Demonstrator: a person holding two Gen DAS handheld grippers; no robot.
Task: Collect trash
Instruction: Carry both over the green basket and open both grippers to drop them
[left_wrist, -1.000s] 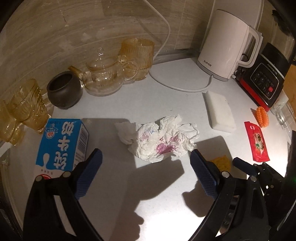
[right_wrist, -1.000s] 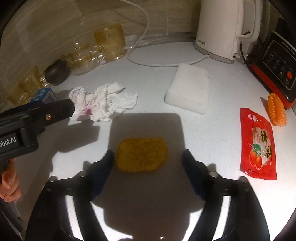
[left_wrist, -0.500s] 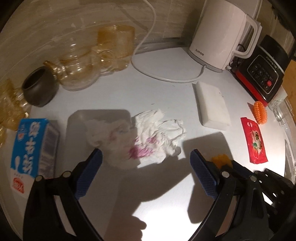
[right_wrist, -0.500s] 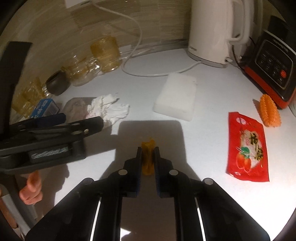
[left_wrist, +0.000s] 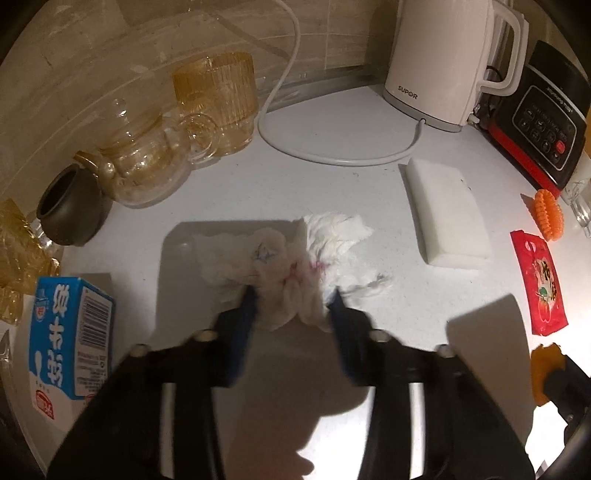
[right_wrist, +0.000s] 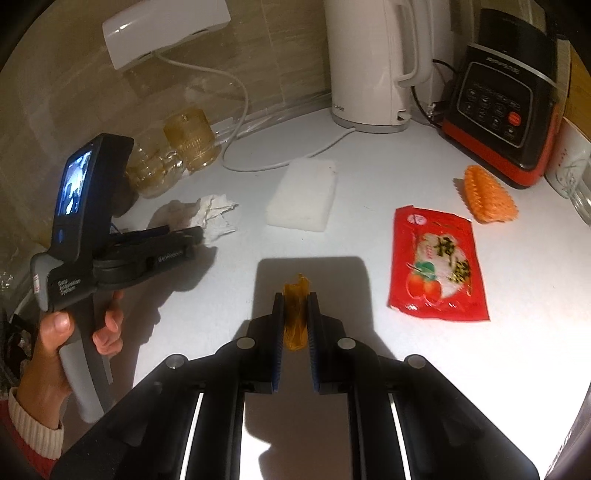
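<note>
A crumpled white tissue (left_wrist: 295, 266) with pink stains lies on the white counter. My left gripper (left_wrist: 291, 302) is shut on its near part; the tissue also shows in the right wrist view (right_wrist: 207, 214). My right gripper (right_wrist: 295, 306) is shut on a folded orange wrapper (right_wrist: 295, 314), held just above the counter; the wrapper also shows at the left view's right edge (left_wrist: 545, 369). A red snack packet (right_wrist: 437, 266) lies flat to the right. A blue-and-white milk carton (left_wrist: 66, 332) lies at the left.
A white sponge block (left_wrist: 447, 210), a white kettle (left_wrist: 439, 62) with its cord, a black-and-red appliance (left_wrist: 546, 133) and an orange ridged brush (right_wrist: 487, 199) stand around. A glass teapot (left_wrist: 144, 166), amber glasses (left_wrist: 218, 99) and a dark pot (left_wrist: 70, 210) line the back left.
My left gripper moved forward and closed on the tissue. My right gripper closed on the orange wrapper, folded it upright and lifted it a little.
</note>
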